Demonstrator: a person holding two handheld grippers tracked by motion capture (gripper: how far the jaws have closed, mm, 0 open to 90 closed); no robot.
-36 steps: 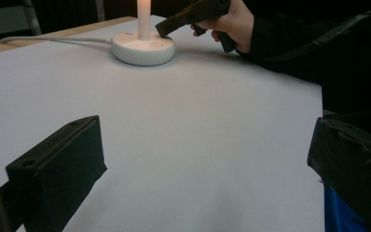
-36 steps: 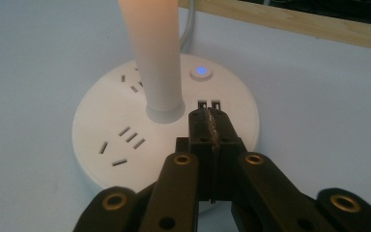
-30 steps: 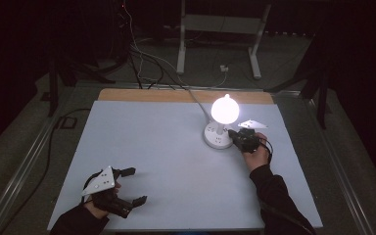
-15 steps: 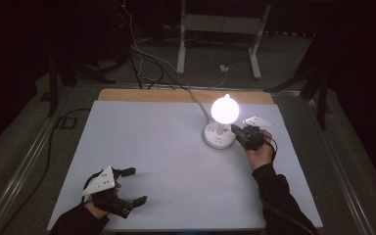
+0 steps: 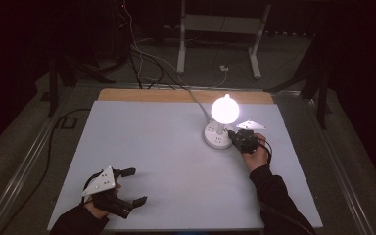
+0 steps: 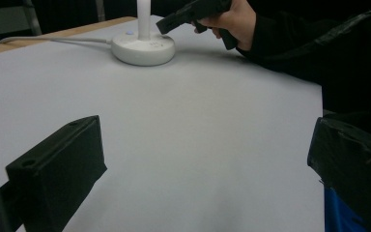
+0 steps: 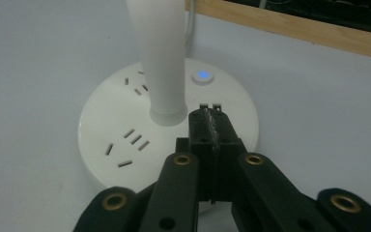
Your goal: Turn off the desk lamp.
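With its jaws pressed together, the right tongs [image 7: 211,126] hover over the lamp base [image 7: 125,145] just beside the blue-lit button [image 7: 202,76], so a sideways slip could knock the lit lamp's stem [image 7: 162,58] instead; the left tongs [image 5: 136,187] rest apart on the desk [image 5: 166,147].

Dark room, glaring lit bulb [image 5: 224,109], dim edges

Lamp stem [image 7: 160,58] blocks ahead; table [image 5: 166,147] seemingly open.
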